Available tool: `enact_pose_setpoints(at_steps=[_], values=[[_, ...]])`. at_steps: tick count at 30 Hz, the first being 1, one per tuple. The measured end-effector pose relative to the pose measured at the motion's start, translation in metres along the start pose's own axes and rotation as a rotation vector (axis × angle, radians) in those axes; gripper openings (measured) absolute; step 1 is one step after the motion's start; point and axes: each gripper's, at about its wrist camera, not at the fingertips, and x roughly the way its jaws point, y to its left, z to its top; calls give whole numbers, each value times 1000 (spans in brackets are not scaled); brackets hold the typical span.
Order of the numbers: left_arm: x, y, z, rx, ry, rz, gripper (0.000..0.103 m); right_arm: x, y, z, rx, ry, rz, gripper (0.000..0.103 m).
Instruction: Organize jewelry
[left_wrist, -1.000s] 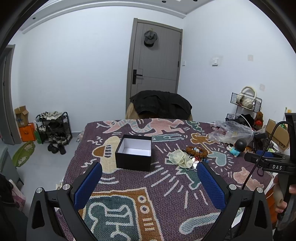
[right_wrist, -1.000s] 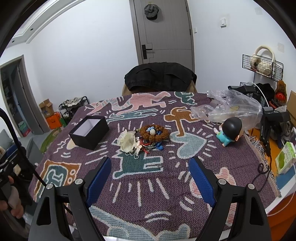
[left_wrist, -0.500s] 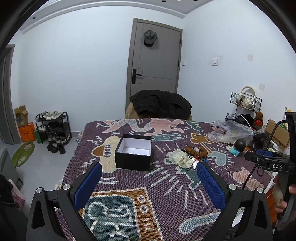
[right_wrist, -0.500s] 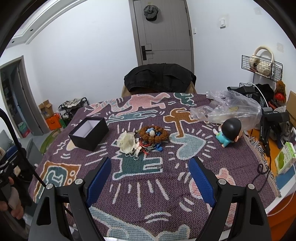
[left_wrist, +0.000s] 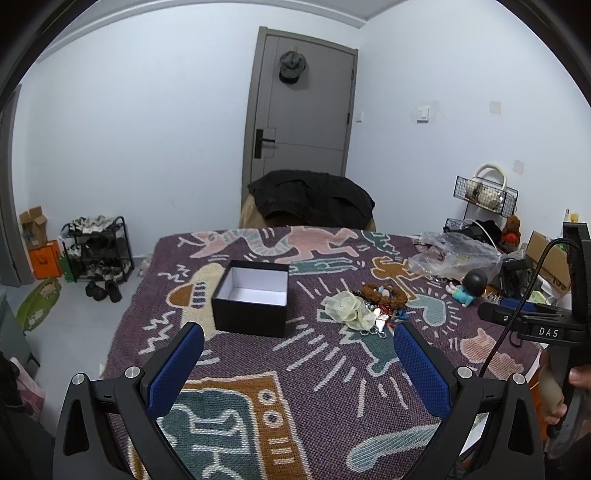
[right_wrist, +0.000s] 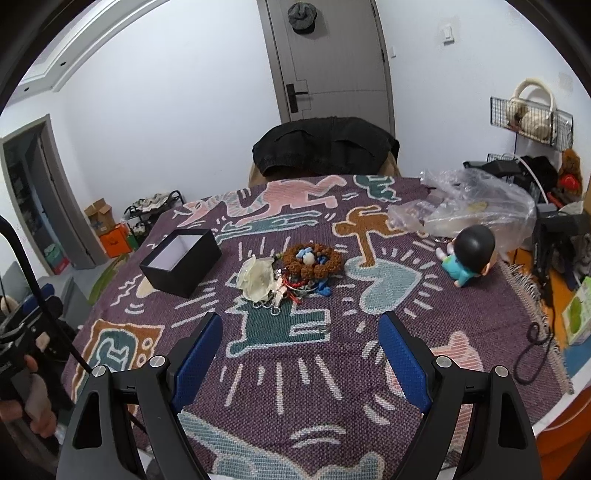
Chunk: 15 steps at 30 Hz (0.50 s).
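Step in hand: judging from the layout, the first pick has not begun; both grippers hover above the near part of the worktop (right_wrist: 461, 306), which is covered with a patterned woven cloth.
Left gripper (left_wrist: 298, 345): its blue pads stand wide apart and hold nothing; it looks toward the black box (left_wrist: 252, 297).
Right gripper (right_wrist: 300, 336): also wide apart and empty; it points almost straight at the jewelry pile (right_wrist: 291, 271).
Jewelry pile: it lies in the middle of the worktop, just to the right of the black box but apart from it. I see a brown bead bracelet (right_wrist: 313, 259) coiled like a nest with small blue and white pieces inside, a cream fabric flower (right_wrist: 256, 277) touching it on the left, and thin chains and red threads (right_wrist: 286, 293) on the near side.
Black box: open, with a white inside that looks empty; probably the place for the items.
How to do it well: I would take one item at a time, and start with the cream fabric flower or the brown bead bracelet, because they are bulky and easy to pinch. Come down from above and close slowly.
Risk: the chains look tangled with the threads, so lifting one may drag others along. The loose weave of the cloth could also catch a hook.
Nearby things: a small doll (right_wrist: 467, 256) and a plastic bag (right_wrist: 469, 206) lie to the right, well apart from the pile.
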Motion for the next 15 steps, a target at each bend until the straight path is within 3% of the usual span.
enact_pose_setpoints(at_steps=[6, 10, 15], values=[[22, -4, 2, -12, 38, -34, 101, 21, -13, -2, 43, 55, 40, 83], [36, -12, 5, 1, 63, -53, 97, 36, -22, -3, 82, 103, 61, 66], [58, -17, 8, 3, 105, -82, 87, 55, -33, -3, 138, 153, 97, 55]])
